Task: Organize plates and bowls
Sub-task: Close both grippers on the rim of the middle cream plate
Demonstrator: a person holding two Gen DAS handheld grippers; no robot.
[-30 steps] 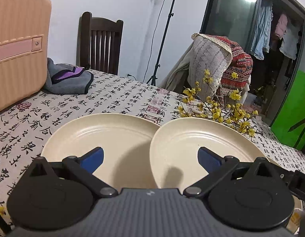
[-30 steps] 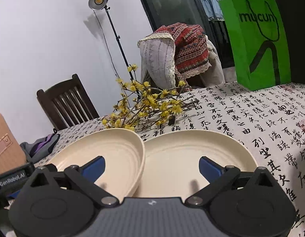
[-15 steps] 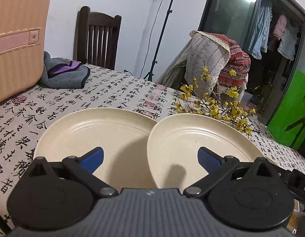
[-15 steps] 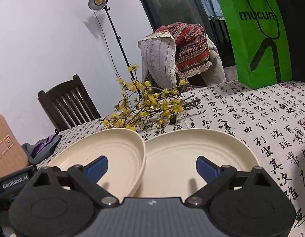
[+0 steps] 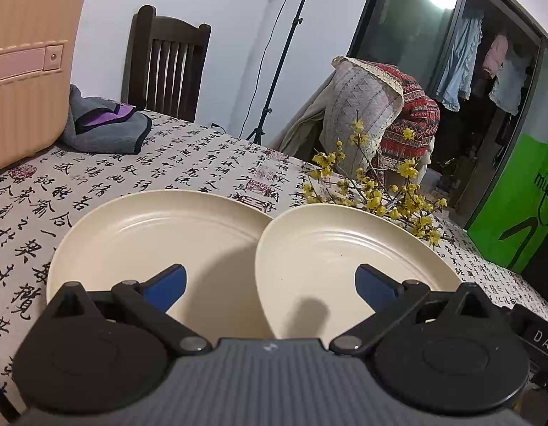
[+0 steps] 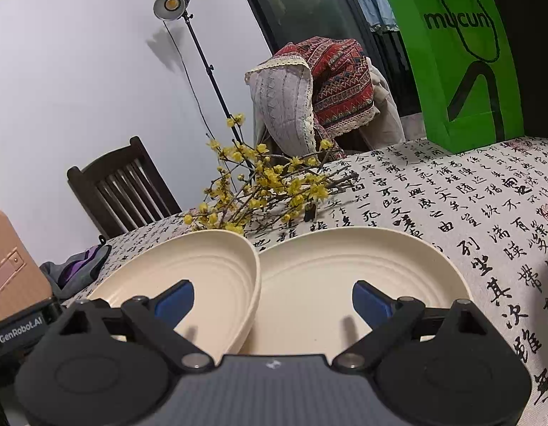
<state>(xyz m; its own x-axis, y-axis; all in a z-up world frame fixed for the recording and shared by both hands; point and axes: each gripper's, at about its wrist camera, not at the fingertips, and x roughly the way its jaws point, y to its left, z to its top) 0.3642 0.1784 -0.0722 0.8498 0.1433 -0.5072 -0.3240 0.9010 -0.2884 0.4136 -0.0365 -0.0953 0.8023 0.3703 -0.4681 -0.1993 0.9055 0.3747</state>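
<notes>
Both claws gape wide, left claw (image 5: 270,285) and right claw (image 6: 272,298), above two cream plates overlapping on the surface (image 6: 451,195). Only the left view shows the left plate (image 5: 149,234) lying under the right plate (image 5: 344,248); the right view alone shows the lamp (image 6: 171,1). Claw bodies hide both plates' near rims.

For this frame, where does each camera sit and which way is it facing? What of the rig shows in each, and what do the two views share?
Left wrist: rides on the left tool, low over the table, looking across two cream plates toward the pink suitcase and wooden chair; its own open blue fingers show.
Right wrist: rides on the right tool, looking across the plates toward the green bag and lamp; its open fingers and an edge of the left tool show.
Shared: left plate, right plate, yellow flowers.
</notes>
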